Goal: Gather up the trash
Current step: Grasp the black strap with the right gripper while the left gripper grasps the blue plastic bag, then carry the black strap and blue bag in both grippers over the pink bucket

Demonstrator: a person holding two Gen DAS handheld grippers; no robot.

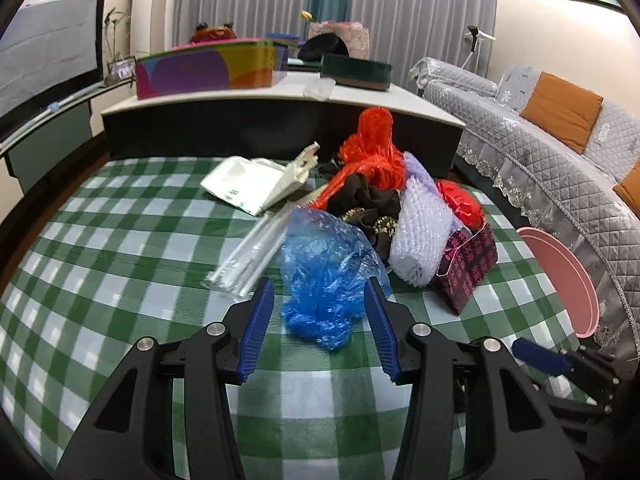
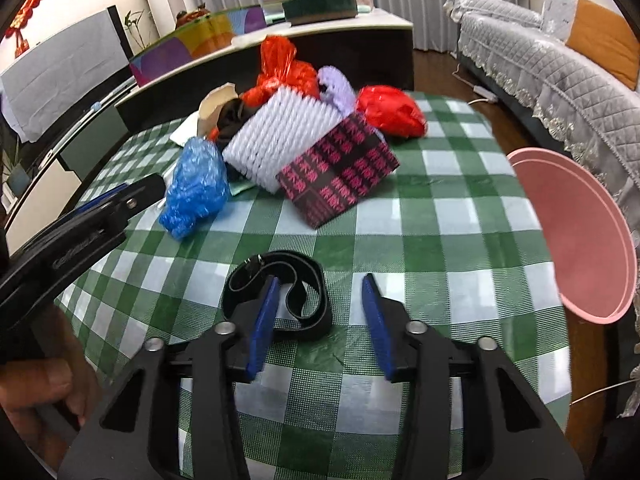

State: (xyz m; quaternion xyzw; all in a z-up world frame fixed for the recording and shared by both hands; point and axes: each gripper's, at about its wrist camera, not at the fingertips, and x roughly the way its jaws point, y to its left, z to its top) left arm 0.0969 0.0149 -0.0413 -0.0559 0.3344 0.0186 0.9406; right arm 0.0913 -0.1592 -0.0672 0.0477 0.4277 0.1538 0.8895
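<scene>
A pile of trash lies on the green checked tablecloth (image 1: 120,248). My left gripper (image 1: 320,300) is open, its blue fingers on either side of a crumpled blue plastic bag (image 1: 324,280), which also shows in the right wrist view (image 2: 196,184). Behind it lie a clear plastic sleeve (image 1: 248,256), a white foam tray (image 1: 252,184), red bags (image 1: 372,148), white bubble wrap (image 1: 420,236) and a black-and-pink paper bag (image 1: 468,264). My right gripper (image 2: 320,300) is open and empty, with a black strap loop (image 2: 280,292) by its left finger.
A pink basin (image 2: 576,232) stands off the table's right edge, also in the left wrist view (image 1: 560,280). A grey quilted sofa (image 1: 540,148) runs along the right. A dark low cabinet with a white top (image 1: 280,120) stands behind the table.
</scene>
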